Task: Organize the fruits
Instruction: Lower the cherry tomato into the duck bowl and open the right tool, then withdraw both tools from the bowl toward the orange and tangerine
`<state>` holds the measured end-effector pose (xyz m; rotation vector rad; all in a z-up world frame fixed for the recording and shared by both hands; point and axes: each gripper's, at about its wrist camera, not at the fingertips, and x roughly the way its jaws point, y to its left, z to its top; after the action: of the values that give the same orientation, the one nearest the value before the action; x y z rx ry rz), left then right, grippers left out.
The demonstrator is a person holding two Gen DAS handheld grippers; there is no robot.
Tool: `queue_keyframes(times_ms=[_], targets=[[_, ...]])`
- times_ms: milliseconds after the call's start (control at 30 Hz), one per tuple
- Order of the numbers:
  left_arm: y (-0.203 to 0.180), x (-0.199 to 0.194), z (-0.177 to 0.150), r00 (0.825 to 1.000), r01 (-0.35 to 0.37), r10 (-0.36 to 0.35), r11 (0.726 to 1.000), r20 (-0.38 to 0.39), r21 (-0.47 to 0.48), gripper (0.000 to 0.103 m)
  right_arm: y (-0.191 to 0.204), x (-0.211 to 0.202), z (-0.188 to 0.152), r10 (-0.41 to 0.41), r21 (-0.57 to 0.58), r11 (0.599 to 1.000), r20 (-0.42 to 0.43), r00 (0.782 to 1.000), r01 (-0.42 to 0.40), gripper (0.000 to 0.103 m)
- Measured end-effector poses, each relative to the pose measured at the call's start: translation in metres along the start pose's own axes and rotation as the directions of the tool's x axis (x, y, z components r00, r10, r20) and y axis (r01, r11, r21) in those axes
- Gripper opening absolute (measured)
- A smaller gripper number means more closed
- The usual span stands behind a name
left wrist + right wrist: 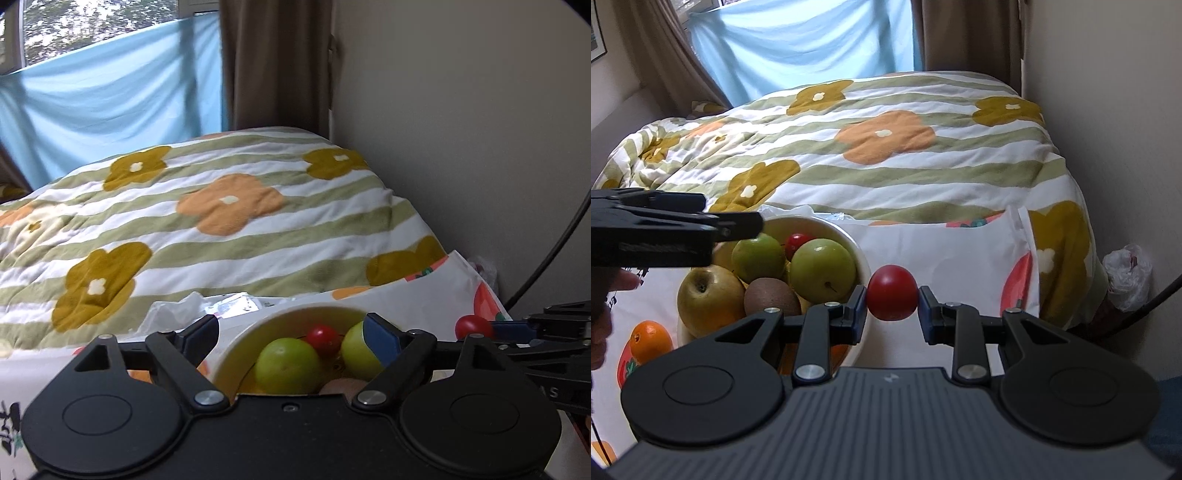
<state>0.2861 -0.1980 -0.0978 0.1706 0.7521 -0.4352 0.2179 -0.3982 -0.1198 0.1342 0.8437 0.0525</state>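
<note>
Right gripper (892, 304) squeezes one red fruit (892, 291); left gripper (291, 341) gapes over the bowl (862, 258): two green fruits (822, 269), maybe more hidden.

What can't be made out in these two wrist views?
- Bottom of the bowl, both views: hidden under piled fruit and the gripper bodies.
- Left gripper in the right wrist view: side-on, cut by the left edge, finger gap unreadable.
- Orange, right wrist view: real or printed on the cloth, unclear.
- Right gripper holding the red fruit: contact side hidden.
</note>
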Motion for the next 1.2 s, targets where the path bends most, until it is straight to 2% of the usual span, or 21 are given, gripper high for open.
queue_keyframes(times_ms=[300, 500, 567, 600, 633, 667, 1033, 1200], targets=[[0.012, -0.038, -0.02, 0.999, -0.043, 0.043, 0.998, -0.001, -0.054, 0.088, 0.024, 0.01, 0.0, 0.034, -0.032, 0.999, -0.022, 0.999, -0.035, 0.044], [0.016, -0.059, -0.034, 0.996, -0.084, 0.085, 0.993, 0.009, -0.082, 0.088, 0.028, 0.017, -0.004, 0.029, -0.041, 0.999, -0.035, 0.999, -0.03, 0.044], [0.016, -0.064, -0.04, 0.995, -0.1, 0.101, 0.991, 0.013, -0.083, 0.088, 0.028, 0.017, -0.005, 0.025, -0.043, 0.999, -0.027, 0.999, -0.026, 0.05], [0.017, -0.068, -0.043, 0.994, -0.107, 0.109, 0.99, 0.015, -0.089, 0.088, 0.028, 0.016, -0.005, 0.023, -0.043, 0.999, -0.017, 1.0, -0.023, 0.056], [0.017, -0.071, -0.046, 0.993, -0.114, 0.117, 0.989, 0.021, -0.099, 0.088, 0.028, 0.014, -0.006, 0.021, -0.041, 0.999, -0.004, 1.0, -0.021, 0.069], [0.017, -0.076, -0.049, 0.992, -0.118, 0.123, 0.986, 0.031, -0.114, 0.088, 0.027, 0.011, -0.007, 0.023, -0.04, 0.999, 0.011, 1.0, -0.023, 0.075], [0.004, -0.114, -0.067, 0.984, -0.154, 0.165, 0.977, 0.063, -0.15, 0.088, 0.032, -0.025, -0.013, 0.038, -0.052, 0.998, 0.07, 0.997, -0.034, 0.077], [0.002, -0.139, -0.073, 0.974, -0.188, 0.207, 0.964, 0.088, -0.186, 0.088, 0.039, -0.046, -0.015, 0.058, -0.048, 0.997, 0.056, 0.997, -0.056, 0.077]])
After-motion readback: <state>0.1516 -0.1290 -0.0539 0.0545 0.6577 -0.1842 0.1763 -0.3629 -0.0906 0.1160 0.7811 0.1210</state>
